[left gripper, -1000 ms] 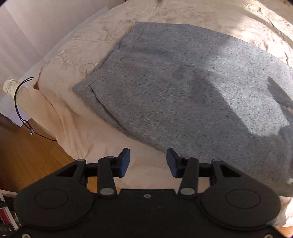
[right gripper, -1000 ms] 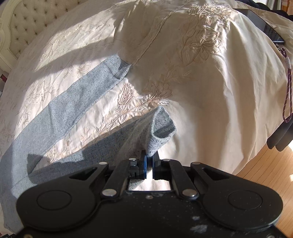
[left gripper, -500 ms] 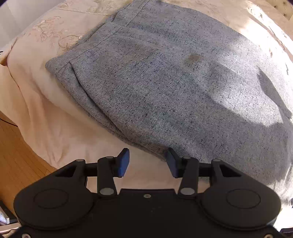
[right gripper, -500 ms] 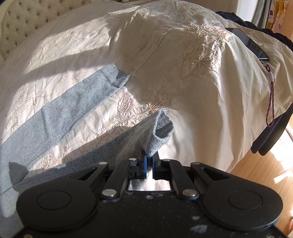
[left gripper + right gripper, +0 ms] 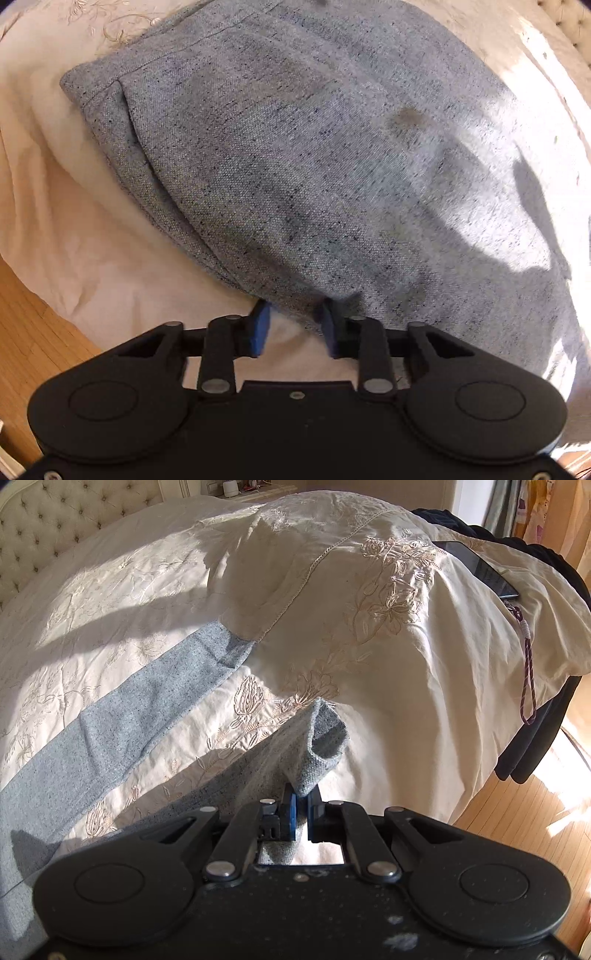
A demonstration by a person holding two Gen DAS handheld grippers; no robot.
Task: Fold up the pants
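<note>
Sunlit and rumpled, the cream bedspread (image 5: 388, 686) carries the grey pants (image 5: 314, 166), spread with the waist end toward our left gripper (image 5: 295, 325) and the two legs running away across the bed toward our right gripper (image 5: 300, 806).

Over the last second we have brought the left gripper in from a hover well short of the cloth. Its jaws stand wide, and the near side edge of the pants now lies between the blue pads (image 5: 258, 328), draped over their tips. We judge this side is ready to be pinched; nothing is closed on it yet.

The right gripper has barely shifted. Its jaws are clamped narrow on the hem of the near leg (image 5: 317, 753), which stands lifted and curled above the pads. The far leg (image 5: 122, 716) lies flat on the bedspread, well apart from the near one, its hem tucked against a raised fold of the cover.

So we read the step as getting a second hold before carrying the near half over the far half.

Around us: a tablet (image 5: 476, 566) lies at the far right edge of the bed, a purple cord (image 5: 528, 686) dangles beside it, and dark clothes (image 5: 535, 738) hang off that corner. A tufted headboard (image 5: 55, 528) sits at far left. None of these lie in the fold's path. The hump in the bedspread by the far hem may keep the legs from lining up cleanly.
</note>
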